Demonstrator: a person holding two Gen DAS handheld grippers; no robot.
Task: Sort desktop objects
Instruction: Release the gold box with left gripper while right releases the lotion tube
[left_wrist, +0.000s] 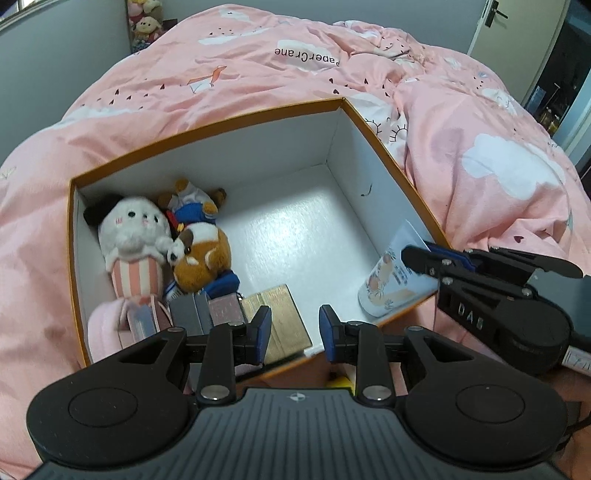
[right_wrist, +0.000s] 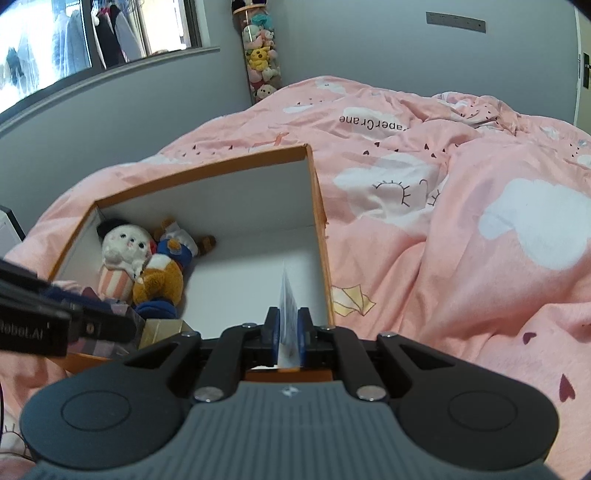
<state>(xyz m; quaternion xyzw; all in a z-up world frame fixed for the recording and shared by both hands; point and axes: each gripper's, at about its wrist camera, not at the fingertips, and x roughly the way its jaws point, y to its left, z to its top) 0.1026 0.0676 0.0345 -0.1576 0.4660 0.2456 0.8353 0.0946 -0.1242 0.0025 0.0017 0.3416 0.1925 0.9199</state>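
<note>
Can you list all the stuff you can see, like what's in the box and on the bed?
box: one, orange outside, white inside, on the bed
plush toys: three, white-pink, brown, blue, box's far-left corner
small boxes: several, gold, grey, pink, along box's near wall
tube: one, white with peach print, over box's right edge
duvet: one, pink with clouds
toy column: one, mixed colours, room corner
left claw: black, blue pads, open, empty
right claw: black, shut on tube
</note>
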